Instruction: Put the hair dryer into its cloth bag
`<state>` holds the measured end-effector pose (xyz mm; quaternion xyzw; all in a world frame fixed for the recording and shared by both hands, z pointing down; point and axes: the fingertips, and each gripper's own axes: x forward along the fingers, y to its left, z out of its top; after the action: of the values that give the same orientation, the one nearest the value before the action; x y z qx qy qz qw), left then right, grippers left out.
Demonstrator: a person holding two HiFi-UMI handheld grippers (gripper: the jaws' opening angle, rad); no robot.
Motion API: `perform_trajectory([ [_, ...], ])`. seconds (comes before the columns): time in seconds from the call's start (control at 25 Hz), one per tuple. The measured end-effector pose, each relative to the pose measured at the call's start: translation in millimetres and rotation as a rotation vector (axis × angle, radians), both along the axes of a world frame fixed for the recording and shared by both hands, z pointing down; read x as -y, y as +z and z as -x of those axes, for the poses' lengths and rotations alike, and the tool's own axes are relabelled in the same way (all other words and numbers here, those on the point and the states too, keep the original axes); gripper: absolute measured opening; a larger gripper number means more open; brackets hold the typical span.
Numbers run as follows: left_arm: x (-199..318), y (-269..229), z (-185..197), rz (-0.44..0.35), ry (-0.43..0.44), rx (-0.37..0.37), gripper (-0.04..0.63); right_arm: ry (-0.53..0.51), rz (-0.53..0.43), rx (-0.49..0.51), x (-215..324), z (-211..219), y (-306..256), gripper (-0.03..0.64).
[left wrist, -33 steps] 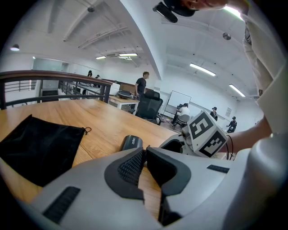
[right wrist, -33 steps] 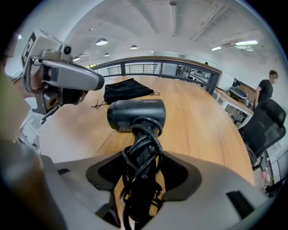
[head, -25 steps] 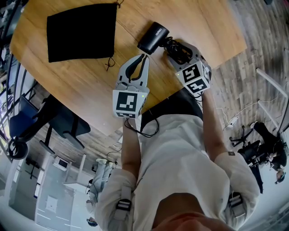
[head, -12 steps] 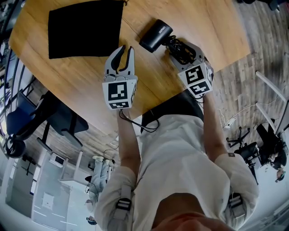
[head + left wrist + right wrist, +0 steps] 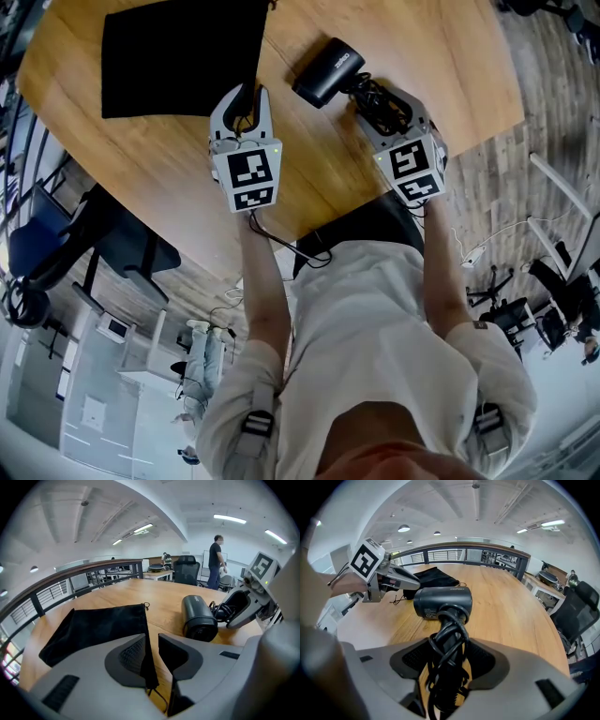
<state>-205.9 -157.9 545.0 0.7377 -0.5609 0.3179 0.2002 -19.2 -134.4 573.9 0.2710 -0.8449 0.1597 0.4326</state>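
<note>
Lining up on the bag's mouth, dryer clamped in the other hand

Jaws apart, the left gripper (image 5: 246,94) (image 5: 152,641) straddles the near corner of the cloth bag (image 5: 178,56) (image 5: 98,630), limp and flat on the table (image 5: 422,47). Pinch one layer at the drawstring edge, I'd say. The right gripper (image 5: 375,97) (image 5: 447,653) is closed on the hair dryer (image 5: 326,73) (image 5: 443,603) at its cord-wrapped handle: hard, smooth, likely light.

On the dryer (image 5: 443,603) barrel, just ahead of the right gripper (image 5: 449,657), stands a short white brand word, too small to read. The fine print beneath is illegible too. The left gripper (image 5: 246,94) and the right each carry a black-and-white square marker.
</note>
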Motion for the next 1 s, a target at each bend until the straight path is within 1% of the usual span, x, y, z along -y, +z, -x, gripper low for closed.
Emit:
perform_trajectory([
  [0.12,1.8,9.3,6.5,0.028,0.001,0.061,0.097,-0.002,-0.004,-0.002,0.5,-0.1,-1.5,0.258],
  [0.48,9.7,31.7,12.3,0.078,0.038,0.148,0.096,-0.008,-0.006,-0.006,6.9,4.9,-0.2,0.258],
  [0.52,11.2,32.0,13.1,0.079,0.041,0.155,0.089,-0.008,-0.006,-0.006,8.4,5.6,-0.7,0.258],
  [0.56,11.9,31.5,13.6,0.078,0.04,0.16,0.062,-0.008,-0.007,-0.006,9.1,5.7,-1.3,0.259],
  [0.6,11.4,31.3,13.6,0.079,0.04,0.162,0.037,-0.008,-0.007,-0.006,8.8,5.1,-1.6,0.258],
  [0.68,9.2,32.8,13.1,0.088,0.043,0.16,0.03,-0.008,-0.008,-0.006,7.7,3.8,-1.6,0.259],
  [0.76,10.3,32.7,14.7,0.093,0.041,0.144,0.026,-0.009,-0.008,-0.007,8.5,4.6,-1.0,0.258],
  [0.88,9.3,24.1,14.3,0.073,0.024,0.105,0.023,-0.008,-0.009,-0.006,6.4,3.3,-0.2,0.258],
  [1.0,4.9,12.9,13.4,0.048,0.011,0.085,0.022,-0.003,-0.008,-0.001,2.0,0.0,-0.1,0.259],
])
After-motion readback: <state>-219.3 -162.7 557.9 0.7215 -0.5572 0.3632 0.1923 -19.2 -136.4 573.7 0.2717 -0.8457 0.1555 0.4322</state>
